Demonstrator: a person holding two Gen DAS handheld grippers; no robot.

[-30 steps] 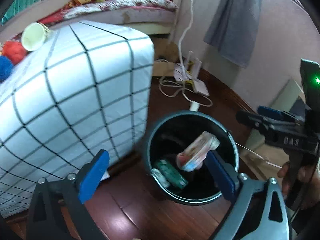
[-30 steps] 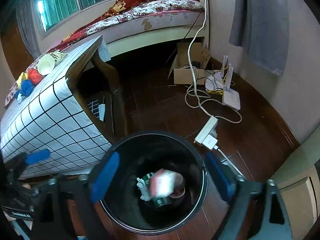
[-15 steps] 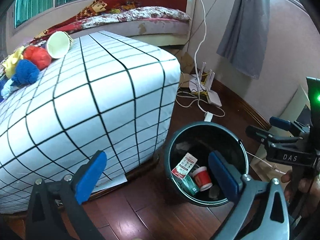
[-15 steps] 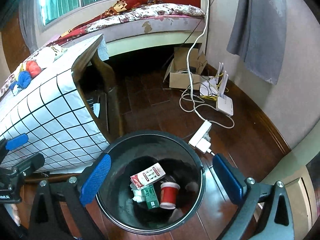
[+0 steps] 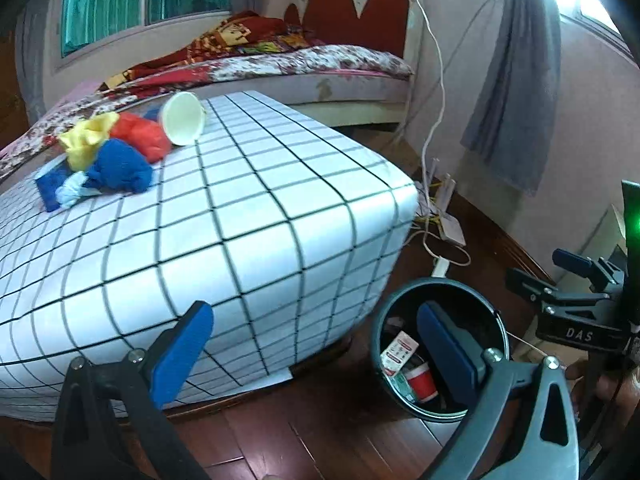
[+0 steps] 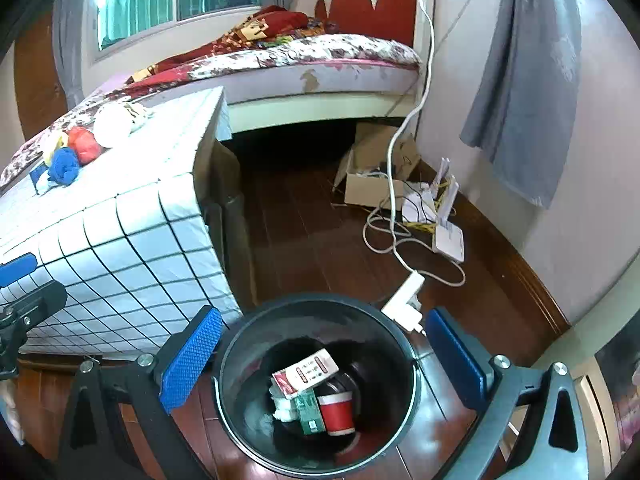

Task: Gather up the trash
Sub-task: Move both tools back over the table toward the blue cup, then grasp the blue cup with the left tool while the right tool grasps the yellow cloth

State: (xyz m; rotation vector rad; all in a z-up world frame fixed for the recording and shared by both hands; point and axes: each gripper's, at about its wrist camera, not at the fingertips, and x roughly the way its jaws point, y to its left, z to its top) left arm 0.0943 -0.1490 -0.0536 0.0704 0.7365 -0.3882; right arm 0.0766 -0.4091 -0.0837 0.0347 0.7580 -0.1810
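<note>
A bedroom with dark wooden flooring [image 6: 304, 232] is showing a table draped in a white grid-patterned cloth [image 5: 248, 216], standing in front of a bed [image 6: 312, 60]. A black trash bin [image 6: 240, 392] is sitting on open floor just beside the table's corner. The left gripper [image 5: 316, 352] and right gripper [image 6: 324, 352] are both gaping wide, holding nothing. Only the right view is revealing the bin's contents: a red cup [image 6: 337, 412], green packet [image 6: 308, 410] and red-and-white carton [image 6: 306, 372]. A white paper cup [image 5: 183, 118] and coloured bags [image 5: 116, 148] are lying on the table.

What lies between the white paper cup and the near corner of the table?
Only bare checked cloth lies between the white paper cup and that corner; the left wrist view shows it.
</note>
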